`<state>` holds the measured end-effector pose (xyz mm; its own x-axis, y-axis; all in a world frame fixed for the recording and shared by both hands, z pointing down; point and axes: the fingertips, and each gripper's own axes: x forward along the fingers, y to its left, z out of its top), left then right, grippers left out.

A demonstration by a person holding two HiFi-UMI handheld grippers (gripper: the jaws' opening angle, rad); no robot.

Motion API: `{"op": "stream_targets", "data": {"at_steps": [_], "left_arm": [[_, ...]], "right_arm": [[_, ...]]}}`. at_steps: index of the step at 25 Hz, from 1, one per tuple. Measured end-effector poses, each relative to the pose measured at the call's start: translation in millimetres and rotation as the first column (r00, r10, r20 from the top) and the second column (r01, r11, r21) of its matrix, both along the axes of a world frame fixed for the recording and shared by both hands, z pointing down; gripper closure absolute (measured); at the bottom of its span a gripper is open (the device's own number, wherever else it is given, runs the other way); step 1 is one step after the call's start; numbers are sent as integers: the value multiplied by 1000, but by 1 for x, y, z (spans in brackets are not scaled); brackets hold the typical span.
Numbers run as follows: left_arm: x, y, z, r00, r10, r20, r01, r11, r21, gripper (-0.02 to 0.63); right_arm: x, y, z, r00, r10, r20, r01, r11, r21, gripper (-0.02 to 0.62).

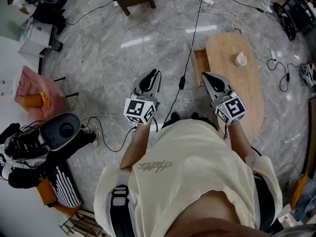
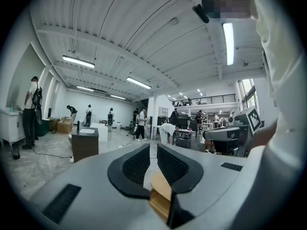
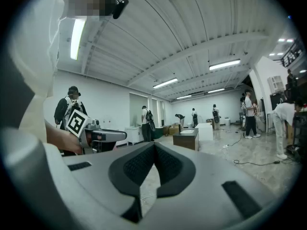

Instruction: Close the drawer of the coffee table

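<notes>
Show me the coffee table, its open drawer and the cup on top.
coffee table (image 1: pixel 242 100), head view, bare wooden top.
drawer (image 1: pixel 201 67), head view, its open inside.
cup (image 1: pixel 241 59), head view, its middle.

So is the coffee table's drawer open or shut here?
Open: in the head view the drawer sticks out beyond the coffee table top's edge.

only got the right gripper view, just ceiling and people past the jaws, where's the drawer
Observer: Head view shows the drawer pulled open from the coffee table; the right gripper lines up over its near end.
Operator: anything on the table
Observer: One small white cup, toward the far end.
Operator: left gripper busy
Observer: No, the left gripper is empty, over the floor left of the drawer.
</notes>
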<state>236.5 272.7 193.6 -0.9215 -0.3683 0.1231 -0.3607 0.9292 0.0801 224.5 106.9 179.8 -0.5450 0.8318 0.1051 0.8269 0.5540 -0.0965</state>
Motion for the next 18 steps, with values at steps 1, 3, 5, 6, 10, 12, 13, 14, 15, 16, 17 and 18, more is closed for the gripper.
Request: {"op": "stream_targets", "data": {"at_steps": [1,3,5,6,10,12,13,14,15,16,17,18], "left_arm": [[0,1,0,1000,1,-2,-1,1000,0,552],[1,3,0,1000,2,-3,-2,1000,-1,552],[1,3,1,1000,3,-3,-3,1000,-4,552],[1,3,1,1000,3,-3,-3,1000,-5,552],[1,0,5,1000,6,-4,-6,1000,-4,552],[0,0,6,1000,9,-4,-9,1000,-4,552],[-1,1,5,1000,10,-4,-10,1000,-4,552],[-2,0,5,1000,11,-5,-11,1000,-4,552],[-2,0,4,1000,13,-6,-13,1000,-3,552],[-3,0,4,1000,15,-7,-15,1000,-2,552],[-4,1,5,1000,16,-8,-16,1000,-1,552],[-5,1,6,1000,16,-10,-16,1000,-1,552]], "right_arm": [[1,0,0,1000,2,-4,-2,1000,-2,601],[3,-1,1,1000,3,-9,-3,1000,-5,601],[4,-2,2,1000,2,-9,-2,1000,-8,601],[4,-3,3,1000,0,-8,0,1000,-8,601],[7,-5,8,1000,-6,-6,6,1000,-1,601],[9,-4,10,1000,-8,-7,8,1000,3,601],[9,-4,10,1000,-7,-7,7,1000,6,601],[9,-5,10,1000,-6,-7,6,1000,10,601],[9,-6,9,1000,-5,-8,5,1000,14,601],[9,-6,10,1000,-5,-10,5,1000,18,601],[8,-7,11,1000,-5,-14,5,1000,20,601],[7,-8,13,1000,-4,-19,5,1000,21,601]]}}
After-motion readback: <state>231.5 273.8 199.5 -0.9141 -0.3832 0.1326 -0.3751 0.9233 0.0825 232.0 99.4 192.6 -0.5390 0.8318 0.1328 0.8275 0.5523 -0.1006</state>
